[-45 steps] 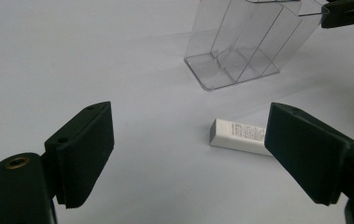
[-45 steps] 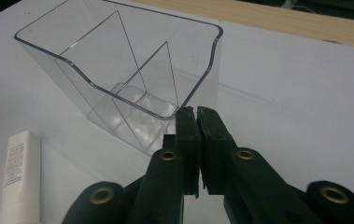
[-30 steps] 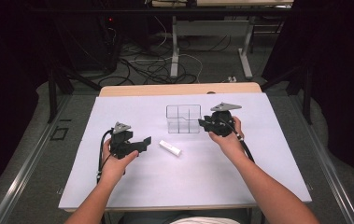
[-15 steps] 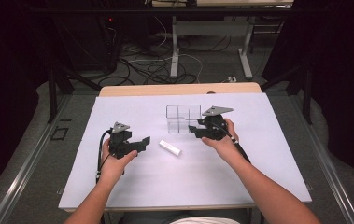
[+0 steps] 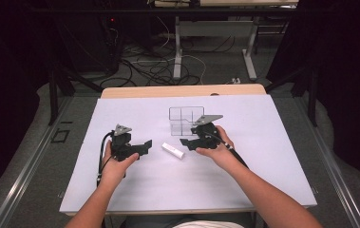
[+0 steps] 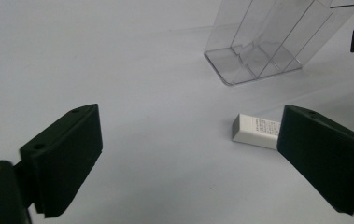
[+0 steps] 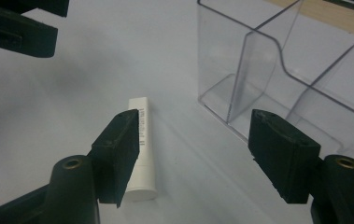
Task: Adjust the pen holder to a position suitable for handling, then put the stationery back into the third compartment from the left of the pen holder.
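High view: white tube is seen lying flat on the white table sheet, mid-frame, between the left gripper and the right gripper; clear divided organizer sits just above it. Both grippers are empty and apart from the tube.

Left gripper view: jaws are spread wide with nothing between them. The tube's flat end is shown at centre right, partly covered by the right-hand jaw; the organizer is at upper right.

Right gripper view: jaws have just been opening and stand parted, nothing between the pads (the tube lies past the left-hand jaw, partly hidden by it). Small print along the tube's side is legible-ish here, not from above. The organizer's curved dividers are shown close, upper right.

Handling, as a judgement: the tube is probably light, rigid and smooth plastic, likely to roll or slip; it is best gripped across its middle, on the long sides.
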The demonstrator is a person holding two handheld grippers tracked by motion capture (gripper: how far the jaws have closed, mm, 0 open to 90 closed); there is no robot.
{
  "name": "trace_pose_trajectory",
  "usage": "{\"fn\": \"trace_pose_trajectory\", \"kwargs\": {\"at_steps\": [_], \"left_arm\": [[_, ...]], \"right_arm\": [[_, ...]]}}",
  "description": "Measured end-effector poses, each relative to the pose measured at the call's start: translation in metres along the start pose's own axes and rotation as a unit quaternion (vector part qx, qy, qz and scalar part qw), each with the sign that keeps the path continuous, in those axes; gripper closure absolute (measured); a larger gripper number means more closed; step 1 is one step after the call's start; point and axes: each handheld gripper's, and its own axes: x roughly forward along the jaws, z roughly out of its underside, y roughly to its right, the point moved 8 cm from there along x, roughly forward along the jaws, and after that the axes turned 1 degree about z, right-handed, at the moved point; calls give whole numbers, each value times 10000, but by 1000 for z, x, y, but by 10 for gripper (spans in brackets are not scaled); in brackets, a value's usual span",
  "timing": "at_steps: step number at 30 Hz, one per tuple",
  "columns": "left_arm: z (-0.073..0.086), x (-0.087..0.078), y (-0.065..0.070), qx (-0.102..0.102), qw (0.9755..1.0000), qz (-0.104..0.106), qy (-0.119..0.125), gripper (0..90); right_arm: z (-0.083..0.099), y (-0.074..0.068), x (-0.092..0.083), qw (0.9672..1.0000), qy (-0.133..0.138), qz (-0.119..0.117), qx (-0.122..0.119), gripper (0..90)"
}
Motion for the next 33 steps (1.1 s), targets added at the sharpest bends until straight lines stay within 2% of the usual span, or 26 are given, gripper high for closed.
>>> {"fn": "trace_pose_trajectory", "kwargs": {"at_steps": [2, 5, 6, 7, 9, 10, 11, 12, 13, 15, 21, 22, 24, 33], "left_arm": [[-1, 0, -1, 1, 10000, -19, 45, 46], [0, 1, -2, 12, 10000, -28, 32, 27], [1, 1, -2, 33, 10000, -23, 9, 23], [1, 1, -2, 26, 10000, -25, 13, 16], [1, 1, -2, 34, 10000, -17, 9, 8], [1, 1, -2, 81, 10000, -27, 11, 3], [2, 1, -3, 112, 9999, -33, -23, 3], [2, 1, -3, 112, 9999, -33, -23, 3], [2, 1, -3, 109, 9999, -23, -24, 4], [2, 1, -2, 128, 9999, -12, -15, 3], [3, 1, -3, 241, 9997, -8, -36, 3], [4, 2, -2, 164, 9999, -14, -21, 3], [4, 3, -2, 193, 9998, -7, -17, 4], [5, 4, -3, 234, 9997, -17, -24, 7]], "right_arm": [[0, -2, 2, 10000, 11, -16, -28, 338], [4, -8, 6, 9997, -183, -96, -151, 339], [4, -9, 9, 9997, -135, -108, -197, 340], [6, -11, 10, 9995, -240, -113, -156, 341], [6, -12, 12, 9997, -169, -111, -153, 343], [8, -14, 14, 9993, -295, -142, -170, 345], [8, -16, 16, 9995, -246, -146, -164, 347], [9, -17, 17, 9991, -333, -201, -185, 350], [9, -18, 19, 9992, -284, -195, -180, 351], [12, -21, 21, 9986, -394, -259, -225, 360], [16, -25, 29, 9980, -495, -310, -248, 389], [20, -27, 31, 9973, -623, -320, -222, 401], [21, -28, 32, 9970, -658, -342, -242, 407], [34, -33, 43, 9939, -1001, -415, -191, 506]]}}
